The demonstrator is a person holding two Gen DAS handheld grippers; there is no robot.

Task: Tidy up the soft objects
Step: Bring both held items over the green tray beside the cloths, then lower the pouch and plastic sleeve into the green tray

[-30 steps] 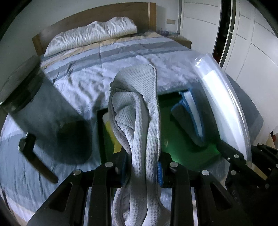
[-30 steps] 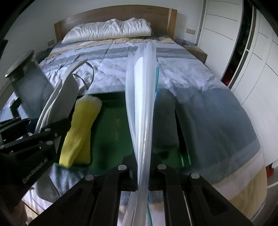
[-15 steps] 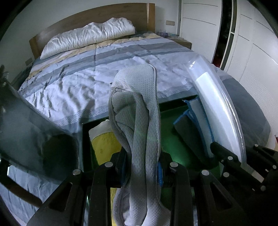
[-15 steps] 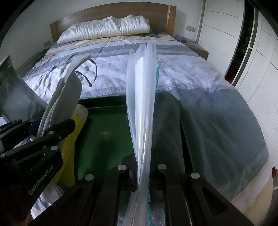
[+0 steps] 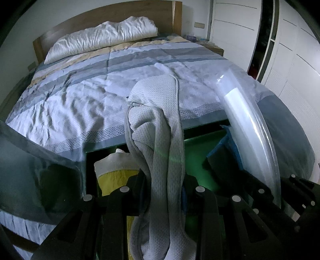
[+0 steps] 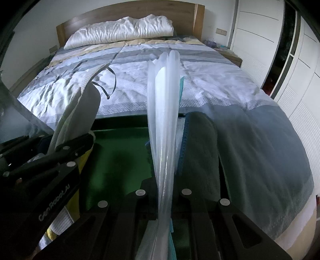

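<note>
My left gripper [image 5: 163,180] is shut on a grey mesh cloth [image 5: 160,124] that stands up between its fingers and hangs down behind them. Below it a green tray [image 5: 200,148] lies on the bed, with a yellow and white roll [image 5: 116,170] at its left and a dark towel with a blue edge [image 5: 220,166] at its right. My right gripper [image 6: 163,184] is shut on a folded clear plastic bag [image 6: 164,120], held upright over the tray [image 6: 120,152] beside the dark towel [image 6: 200,152]. The left gripper [image 6: 60,154] and its cloth [image 6: 86,108] show at the left of the right wrist view.
The bed [image 5: 100,90] has a striped, wrinkled duvet, a white pillow [image 5: 104,38] and a wooden headboard [image 6: 128,16]. White wardrobe doors [image 6: 290,60] run along the right. A dark translucent panel [image 5: 30,170] stands close at the left of the tray.
Both grippers have come forward and down over the green tray with their loads still held. The tray's contents look nearer, and the dark panel has slid to the lower left.
</note>
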